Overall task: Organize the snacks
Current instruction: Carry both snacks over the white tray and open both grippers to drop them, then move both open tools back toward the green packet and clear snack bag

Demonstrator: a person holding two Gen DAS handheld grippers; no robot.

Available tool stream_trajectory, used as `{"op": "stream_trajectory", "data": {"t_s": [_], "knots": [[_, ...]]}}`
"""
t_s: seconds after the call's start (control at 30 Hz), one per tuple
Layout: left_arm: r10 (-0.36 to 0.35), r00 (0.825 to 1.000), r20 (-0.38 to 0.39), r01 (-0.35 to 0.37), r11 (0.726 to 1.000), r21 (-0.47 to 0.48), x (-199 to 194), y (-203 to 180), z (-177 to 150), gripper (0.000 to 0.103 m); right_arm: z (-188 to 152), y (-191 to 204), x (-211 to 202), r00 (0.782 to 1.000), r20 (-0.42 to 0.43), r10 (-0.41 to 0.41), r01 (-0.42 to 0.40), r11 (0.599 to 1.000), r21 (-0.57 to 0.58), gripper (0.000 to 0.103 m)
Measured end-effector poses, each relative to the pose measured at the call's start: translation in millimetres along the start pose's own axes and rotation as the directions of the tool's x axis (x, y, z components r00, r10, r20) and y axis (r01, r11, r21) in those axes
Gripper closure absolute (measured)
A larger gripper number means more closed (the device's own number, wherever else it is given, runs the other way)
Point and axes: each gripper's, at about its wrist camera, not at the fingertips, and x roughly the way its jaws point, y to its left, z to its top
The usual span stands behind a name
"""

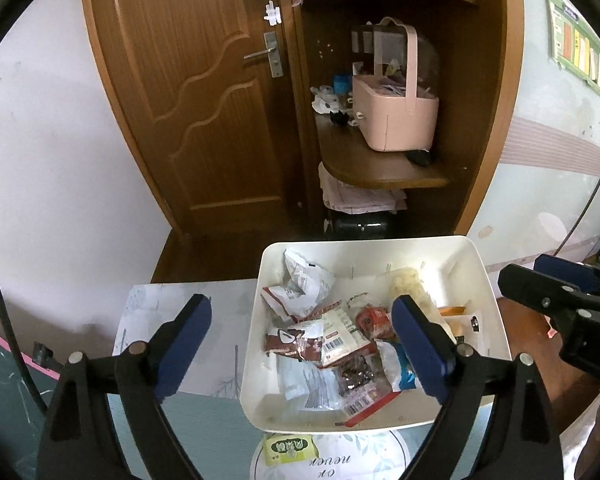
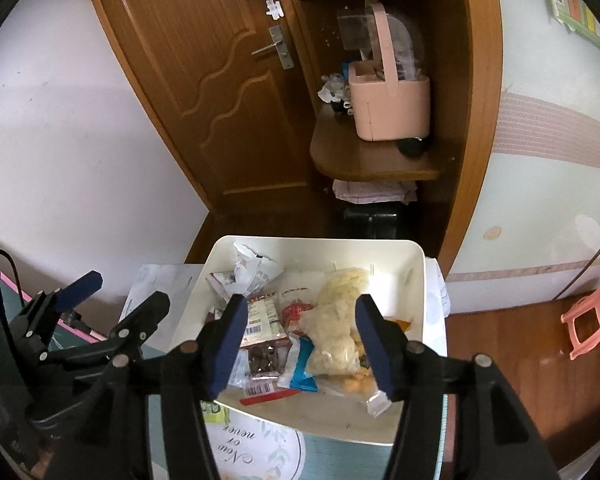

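Note:
A white bin (image 1: 488, 288) on the table holds several snack packets: brown and white sachets (image 1: 296, 340), a crumpled white wrapper (image 1: 306, 276), a blue and white bar (image 1: 400, 368). In the right wrist view the bin (image 2: 416, 280) also shows a clear bag of pale yellow snacks (image 2: 336, 332). A green packet (image 1: 290, 448) lies on the table in front of the bin. My left gripper (image 1: 302, 344) is open and empty above the bin's near left part. My right gripper (image 2: 302, 344) is open and empty above the bin's contents.
The table has a patterned cloth (image 1: 196, 308). Behind it stand a wooden door (image 1: 204, 92) and a wooden shelf unit with a pink basket (image 1: 396, 116). A pink stool (image 2: 592, 320) stands on the floor at the right.

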Motion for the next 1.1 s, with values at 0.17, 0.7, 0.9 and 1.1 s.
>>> {"op": "stream_trajectory", "data": {"t_s": [0.17, 0.7, 0.9, 1.1], "knots": [[-0.012, 1.000, -0.003, 0.012, 1.000, -0.003, -7.3, 2.2, -4.1, 0.012, -5.2, 1.6, -2.1, 1.000, -0.009, 0.000, 0.000, 1.000, 0.001, 0.046], [-0.072, 0.997, -0.028, 0.071, 0.997, -0.023, -47.6, 21.6, -37.3, 0.012, -59.5, 8.5, -31.1, 0.999, -0.051, 0.013, -0.013, 1.000, 0.013, 0.046], [-0.100, 0.994, -0.036, 0.100, 0.995, 0.003, -70.1, 31.8, -61.3, 0.012, -89.6, 10.2, -44.9, 0.997, -0.072, 0.023, -0.022, 1.000, 0.014, 0.046], [-0.113, 0.992, -0.062, 0.118, 0.991, 0.070, -82.2, 31.9, -89.6, 0.012, -128.9, 15.2, -52.5, 0.993, -0.115, 0.028, -0.029, 1.000, -0.011, 0.046]]}}
